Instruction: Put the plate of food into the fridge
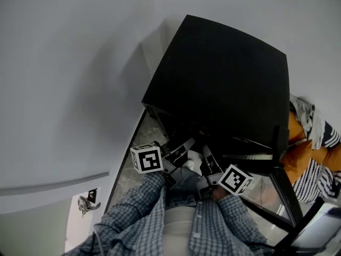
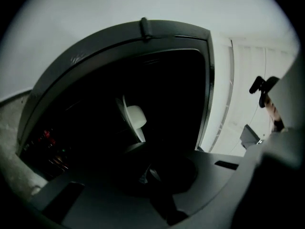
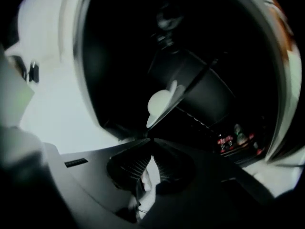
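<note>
1. The plate (image 1: 191,162) is held at the open front of the black fridge (image 1: 224,84) and is not yet set on a shelf. The right gripper (image 3: 150,144) is clenched on its rim. The left gripper (image 2: 143,149) appears clamped on the opposite rim, though that view is dim.
2. A pale, rounded piece of food (image 3: 159,101) is carried loose on the plate. It could be rolled off if 1 gripper were raised above the other, since the plate is pinched only at its edges.
3. The plate could be knocked against the grey frame (image 2: 95,37) or a shelf, because the inside of the fridge is very dark. The rim could be twisted out of 1 grip if the 2 grippers were moved unevenly.
4. Only the head view shows both marker cubes flanking the plate, the fridge top and the striped cloth (image 1: 314,137) at the right.
5. Only the gripper views show inside the fridge. Small red and green items (image 3: 238,137) are seen low down, and the plate is seen edge-on.
</note>
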Tool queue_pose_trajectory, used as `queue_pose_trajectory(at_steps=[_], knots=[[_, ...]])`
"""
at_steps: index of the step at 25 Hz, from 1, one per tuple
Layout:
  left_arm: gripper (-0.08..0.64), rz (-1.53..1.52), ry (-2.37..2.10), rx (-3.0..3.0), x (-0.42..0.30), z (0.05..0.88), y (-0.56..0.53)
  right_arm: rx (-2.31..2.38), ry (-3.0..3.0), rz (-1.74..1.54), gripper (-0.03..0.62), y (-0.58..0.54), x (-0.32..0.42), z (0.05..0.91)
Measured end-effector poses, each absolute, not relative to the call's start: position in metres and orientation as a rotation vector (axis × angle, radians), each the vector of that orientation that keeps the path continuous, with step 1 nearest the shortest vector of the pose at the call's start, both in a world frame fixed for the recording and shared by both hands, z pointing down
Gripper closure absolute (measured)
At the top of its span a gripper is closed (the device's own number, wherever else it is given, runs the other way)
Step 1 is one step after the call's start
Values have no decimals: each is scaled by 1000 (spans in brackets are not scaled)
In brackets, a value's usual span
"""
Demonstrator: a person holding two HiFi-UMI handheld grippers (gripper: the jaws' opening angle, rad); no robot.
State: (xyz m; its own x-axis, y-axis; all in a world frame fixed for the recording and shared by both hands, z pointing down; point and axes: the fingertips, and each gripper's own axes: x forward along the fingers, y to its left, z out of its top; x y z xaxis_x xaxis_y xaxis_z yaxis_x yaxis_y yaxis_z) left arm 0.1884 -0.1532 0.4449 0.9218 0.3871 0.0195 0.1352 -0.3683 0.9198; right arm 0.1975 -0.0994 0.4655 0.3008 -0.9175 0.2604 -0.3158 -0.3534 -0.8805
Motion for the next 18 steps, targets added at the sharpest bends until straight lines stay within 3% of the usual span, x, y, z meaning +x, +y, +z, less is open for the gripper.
queue_pose_trajectory(at_steps=[18], knots=[[554,443,377,2733,157,406,-139,-2472,1572,-692,583,-96,181,401]])
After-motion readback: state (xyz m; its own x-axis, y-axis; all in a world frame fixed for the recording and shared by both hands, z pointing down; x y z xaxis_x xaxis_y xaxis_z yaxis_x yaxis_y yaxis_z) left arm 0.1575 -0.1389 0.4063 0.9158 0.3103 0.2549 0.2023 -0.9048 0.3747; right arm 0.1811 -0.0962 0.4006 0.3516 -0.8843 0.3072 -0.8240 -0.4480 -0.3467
